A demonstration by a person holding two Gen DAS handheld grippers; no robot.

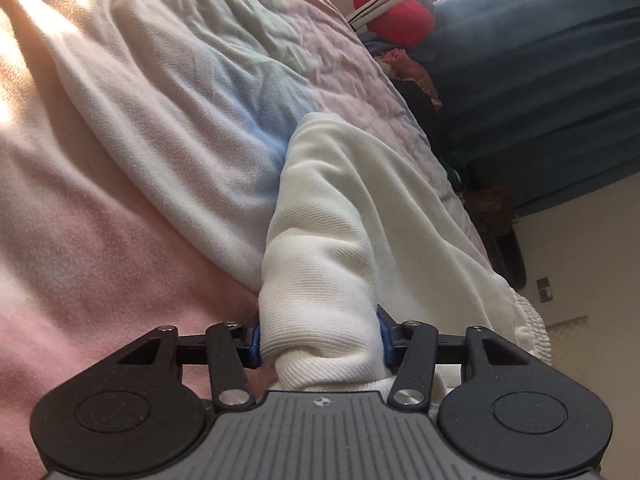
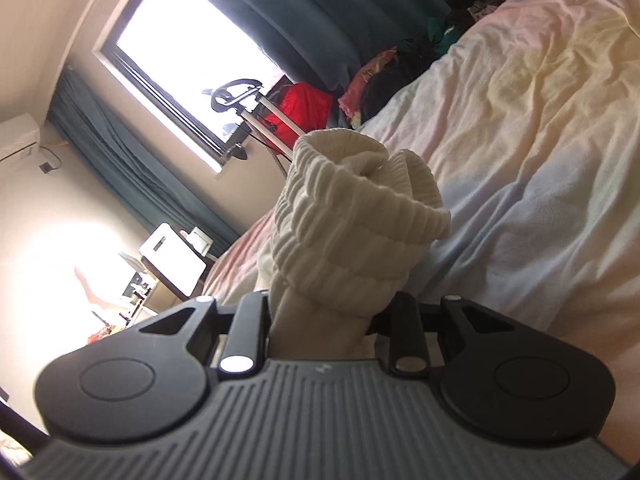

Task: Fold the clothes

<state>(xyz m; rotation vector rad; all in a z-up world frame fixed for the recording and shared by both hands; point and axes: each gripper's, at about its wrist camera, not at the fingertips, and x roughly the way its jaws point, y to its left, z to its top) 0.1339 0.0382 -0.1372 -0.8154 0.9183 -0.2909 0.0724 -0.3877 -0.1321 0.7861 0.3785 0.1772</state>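
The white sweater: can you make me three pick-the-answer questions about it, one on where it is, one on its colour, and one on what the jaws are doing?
1. Where does the white sweater lie?
A. on the bed
B. on a chair
C. on the floor

2. What colour is the bundle by the window?
A. green
B. red
C. yellow

3. How do the right gripper jaws stand?
A. wide open, empty
B. shut on the sweater's ribbed cuff
C. shut on a curtain

Answers:
1 A: it stretches over the pastel blanket from the left gripper.
2 B: the red bundle shows it.
3 B: the ribbed cuff bunches out between them.
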